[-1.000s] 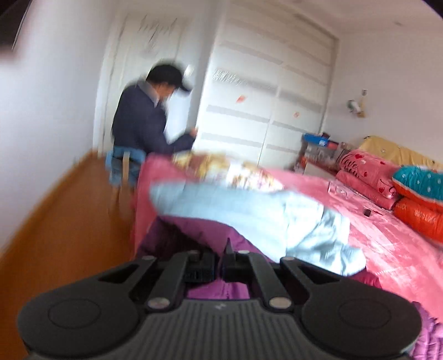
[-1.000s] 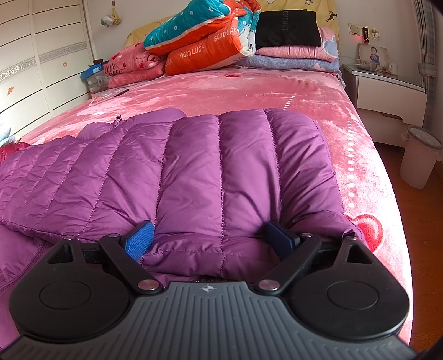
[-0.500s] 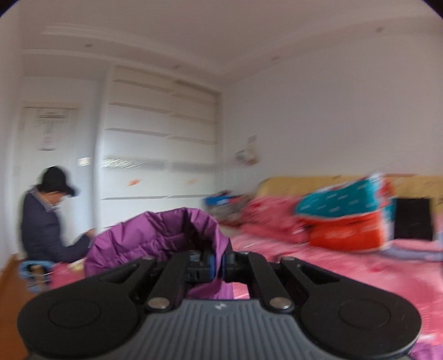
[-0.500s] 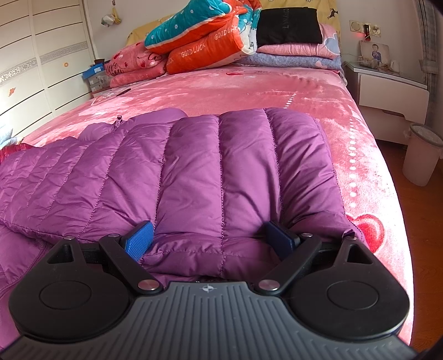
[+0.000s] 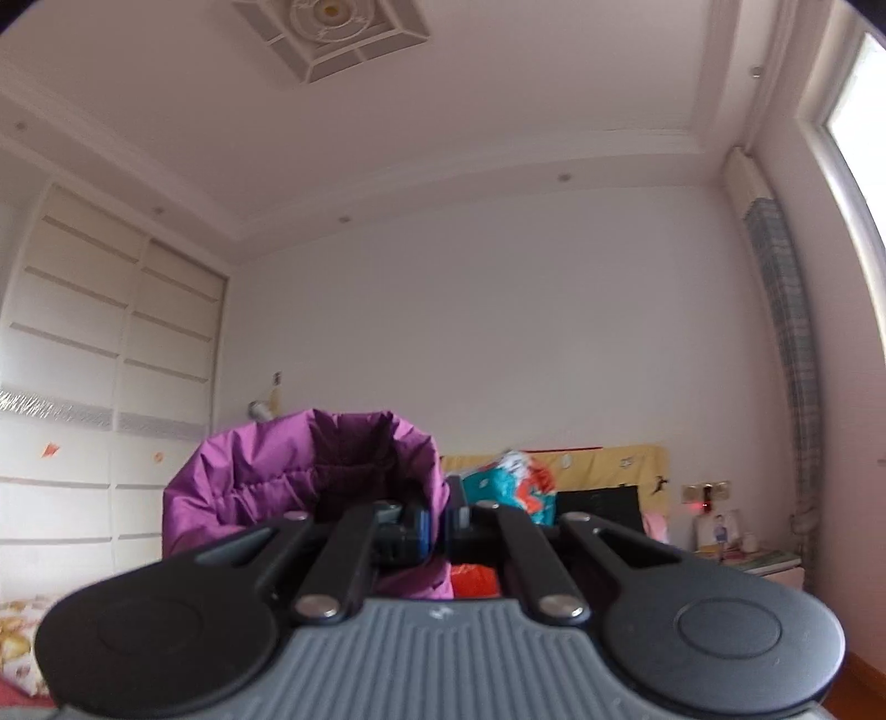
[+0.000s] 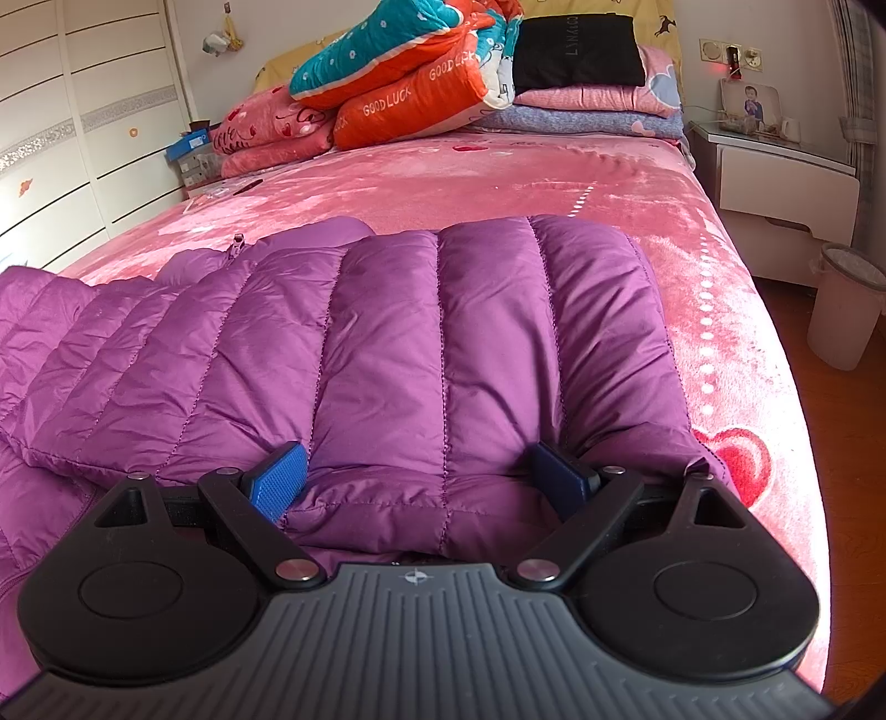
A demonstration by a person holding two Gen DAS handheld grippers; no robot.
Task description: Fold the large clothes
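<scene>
A purple quilted down jacket (image 6: 387, 332) lies spread on the pink bed (image 6: 498, 183). My right gripper (image 6: 418, 471) rests low on its near edge with the jaws wide apart, and a puffy fold of the jacket bulges between the blue pads (image 6: 277, 479). In the left wrist view my left gripper (image 5: 437, 520) is shut on a part of the same purple jacket (image 5: 249, 482). That part is lifted high and curls up to the left of the fingers, against the wall and ceiling.
Stacked quilts and pillows (image 6: 398, 83) and a black folded cloth (image 6: 576, 50) sit at the head of the bed. A white nightstand (image 6: 786, 183) and a pale bin (image 6: 841, 304) stand to the right. A white wardrobe (image 5: 83, 387) lines the left wall.
My left gripper has risen and tilted upward with the purple fabric in it, so its view swung from the bed and a person to the wall and ceiling. The right gripper has stayed still.
</scene>
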